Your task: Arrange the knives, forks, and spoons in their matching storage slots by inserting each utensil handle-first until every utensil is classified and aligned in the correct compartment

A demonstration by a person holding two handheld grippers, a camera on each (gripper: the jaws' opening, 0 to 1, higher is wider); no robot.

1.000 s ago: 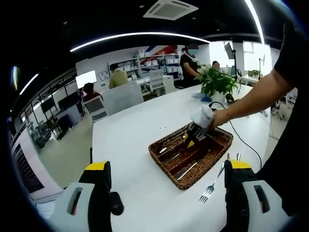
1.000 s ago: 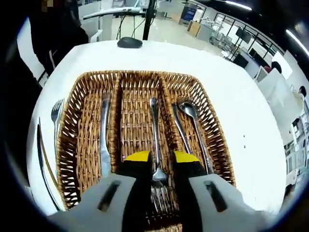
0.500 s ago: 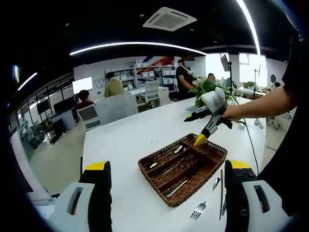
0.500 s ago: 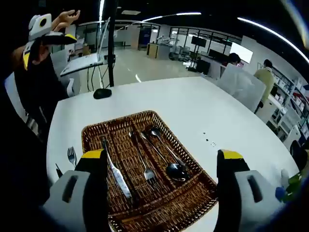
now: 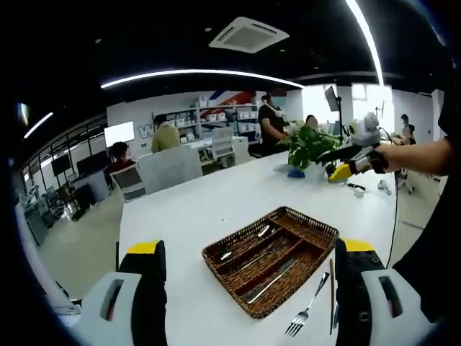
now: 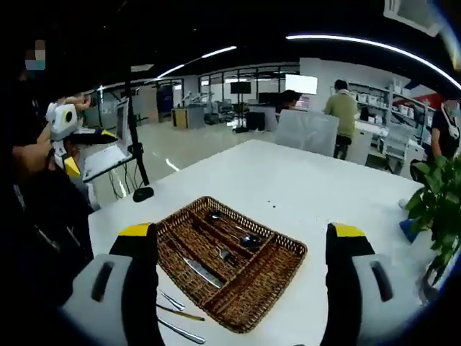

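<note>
A brown wicker tray (image 5: 268, 308) with three long slots lies on the white table (image 5: 187, 209). Spoons (image 5: 243, 241) fill one slot, a fork (image 6: 224, 253) the middle one, and a knife (image 5: 269, 279) the third. Beside the tray on the table lie a loose fork (image 5: 305, 318) and a dark knife (image 5: 331, 294); the right gripper view shows these utensils (image 6: 173, 308) in front of the tray (image 6: 248, 308). My left gripper (image 5: 250, 247) is wide open and empty, high above the table. My right gripper (image 6: 241, 231) is also wide open and empty, and appears raised in the air as the right gripper (image 5: 351, 156).
A potted plant (image 5: 310, 140) stands at the table's far end, with a blue object at its base. A black mouse (image 6: 142, 193) with a cable lies near one table edge. Chairs, desks and several people fill the room beyond the table.
One second ago my right gripper was shut around the fork in the middle slot. It has opened, let the fork go and risen well clear. Both views have pulled back from the tray.
</note>
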